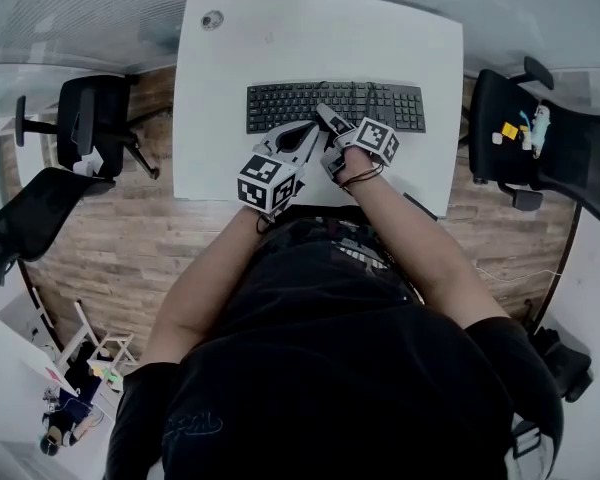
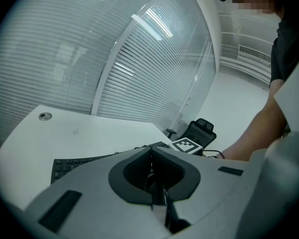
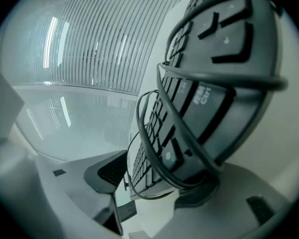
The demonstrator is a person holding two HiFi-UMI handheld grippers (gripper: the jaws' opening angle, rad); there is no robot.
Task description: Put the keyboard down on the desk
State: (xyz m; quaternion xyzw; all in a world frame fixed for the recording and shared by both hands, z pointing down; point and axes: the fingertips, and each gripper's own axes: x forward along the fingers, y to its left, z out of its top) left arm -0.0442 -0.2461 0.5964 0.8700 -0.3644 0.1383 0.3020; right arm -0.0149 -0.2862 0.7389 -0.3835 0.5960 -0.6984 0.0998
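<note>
A black keyboard [image 1: 335,106] lies flat on the white desk [image 1: 280,48], near its middle. My right gripper [image 1: 328,118] reaches over the keyboard's front edge. In the right gripper view the keyboard [image 3: 209,83], with loops of black cable [image 3: 159,148] round it, sits between the open jaws of the right gripper [image 3: 154,180]. One pad [image 3: 107,173] stands clear of the keyboard and the other side rests against it. My left gripper [image 1: 305,133] hovers beside it at the same edge. In its own view the left gripper [image 2: 152,156] is shut with nothing in it, above the keyboard [image 2: 70,166].
Black office chairs stand left of the desk [image 1: 80,118] [image 1: 30,218] and right of it [image 1: 550,138]; the right one carries small coloured items. A round grommet [image 1: 212,20] sits at the desk's far left corner. Glass walls with blinds lie beyond.
</note>
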